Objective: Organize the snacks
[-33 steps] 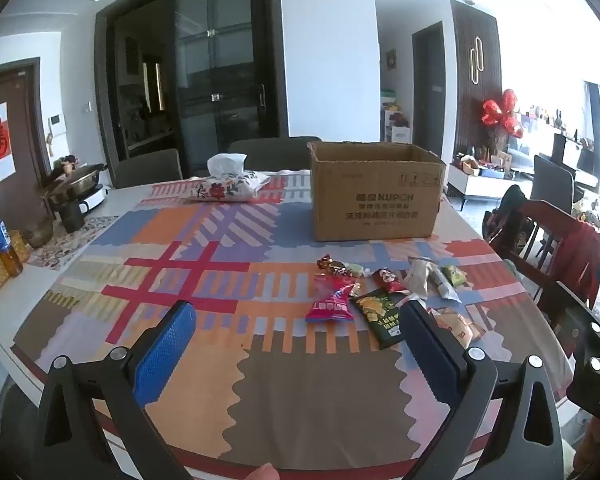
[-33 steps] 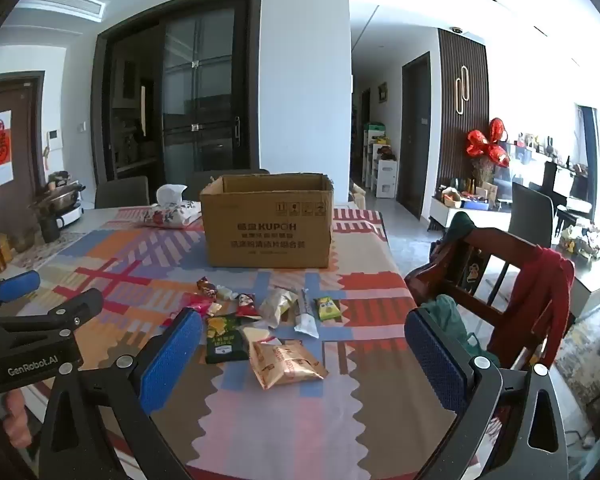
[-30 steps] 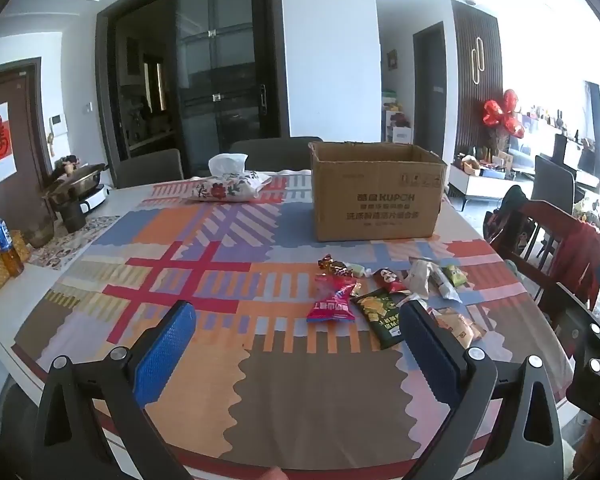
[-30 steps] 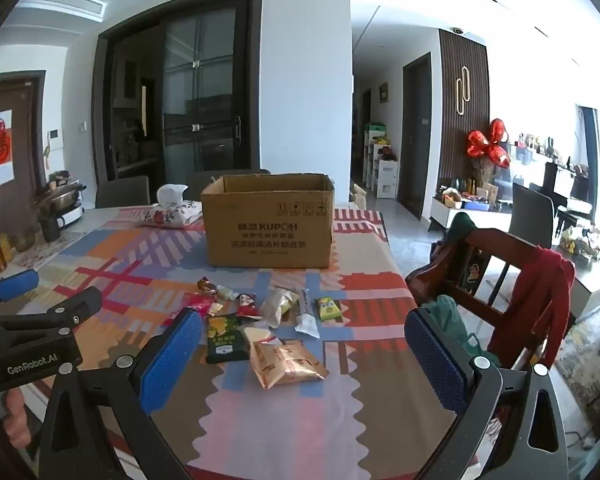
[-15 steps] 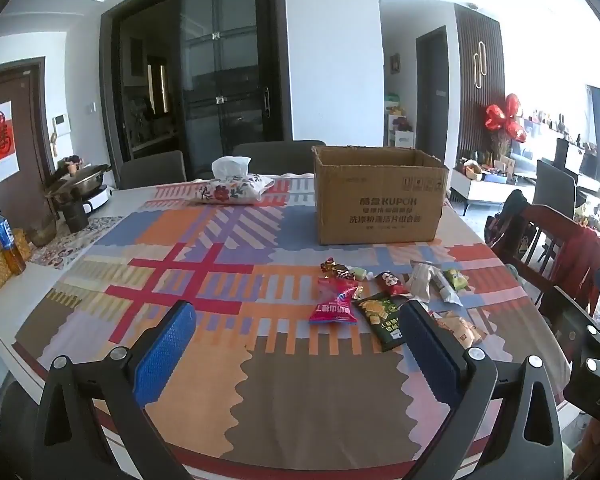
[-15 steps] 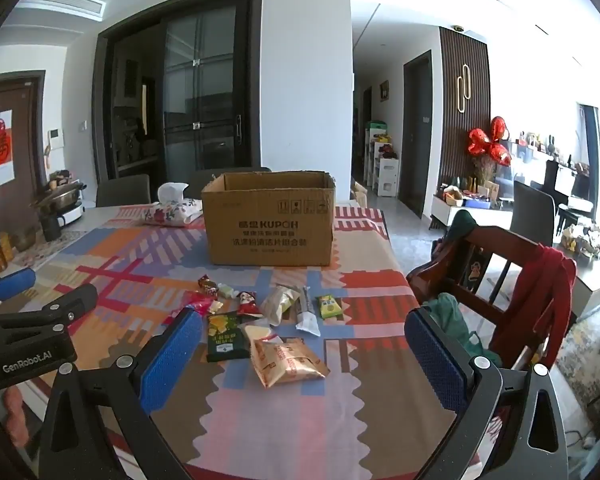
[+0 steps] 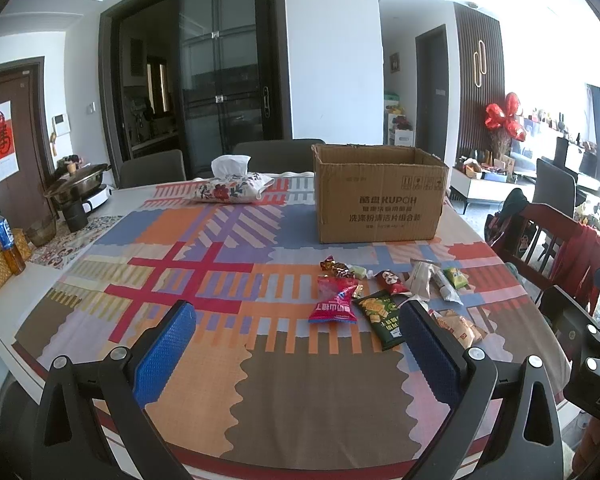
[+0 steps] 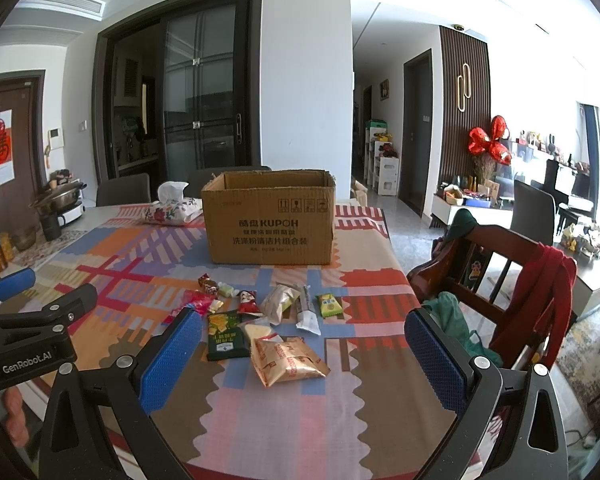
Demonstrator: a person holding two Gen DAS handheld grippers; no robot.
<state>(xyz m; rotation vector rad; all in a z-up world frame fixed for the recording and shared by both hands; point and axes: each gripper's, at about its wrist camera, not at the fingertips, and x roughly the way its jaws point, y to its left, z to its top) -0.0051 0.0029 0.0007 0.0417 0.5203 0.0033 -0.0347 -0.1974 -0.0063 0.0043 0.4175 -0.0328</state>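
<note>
Several snack packets lie on the patterned tablecloth in front of an open cardboard box (image 7: 380, 196) (image 8: 270, 220). Among them are a pink packet (image 7: 334, 304), a dark green packet (image 7: 382, 318) (image 8: 226, 334) and a tan wrapped pack (image 8: 288, 362). My left gripper (image 7: 298, 354) is open and empty, held above the near table edge, short of the snacks. My right gripper (image 8: 302, 360) is open and empty, with the tan pack between its fingers in view but below and ahead of them. The left gripper also shows at the left of the right wrist view (image 8: 32, 320).
A floral tissue box (image 7: 232, 190) lies behind and left of the box. A pot (image 7: 76, 186), a cup, a bottle (image 7: 6, 240) and a wicker box stand at the far left. A wooden chair with a red garment (image 8: 540, 292) stands to the right of the table.
Both grippers have crept slightly forward toward the snacks; the scene looks a little closer. Nothing on the table has moved.
</note>
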